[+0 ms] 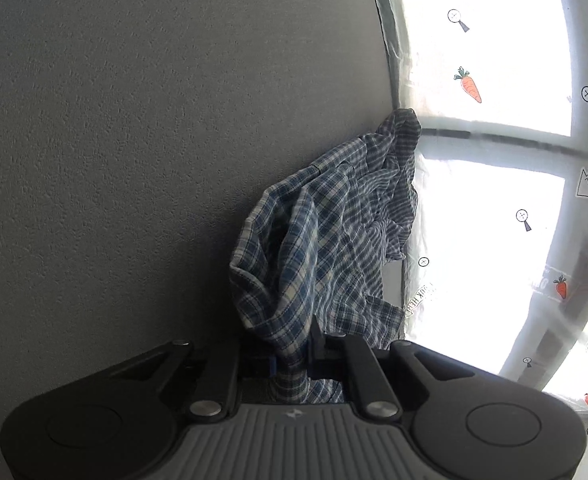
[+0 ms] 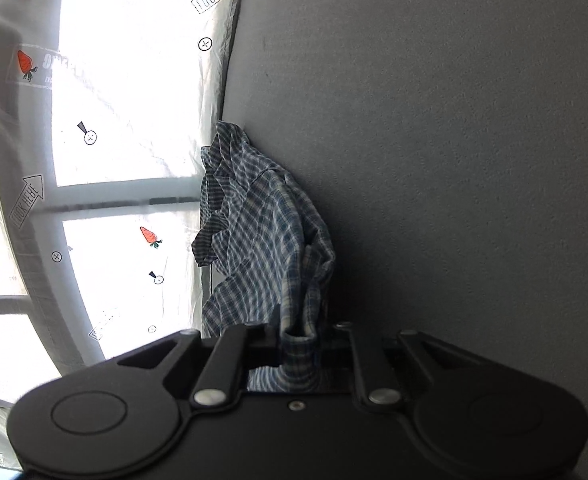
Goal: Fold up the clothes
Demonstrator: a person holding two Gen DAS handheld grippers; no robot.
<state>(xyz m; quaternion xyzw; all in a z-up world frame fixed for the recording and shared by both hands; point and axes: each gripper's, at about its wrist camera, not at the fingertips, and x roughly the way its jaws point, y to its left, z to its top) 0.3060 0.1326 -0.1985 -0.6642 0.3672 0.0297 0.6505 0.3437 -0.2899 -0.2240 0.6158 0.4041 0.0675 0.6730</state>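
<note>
My left hand-held gripper (image 1: 294, 354) is pressed nearly together, pinching a bunched fold of the crumpled blue-and-white checked cotton shirt (image 1: 326, 240), and my right hand-held gripper (image 2: 300, 346) is likewise closed on another gathered fold of that shirt (image 2: 261, 240). The shirt stretches away from both sets of jaws in a rumpled heap over the grey, grainy tabletop (image 1: 133, 140), its far end reaching the tabletop's edge. Beyond that edge, just beside the shirt, hangs a bright translucent white curtain printed with orange carrots (image 1: 494, 60), while the tabletop on the shirt's other side lies broad and open.
</note>
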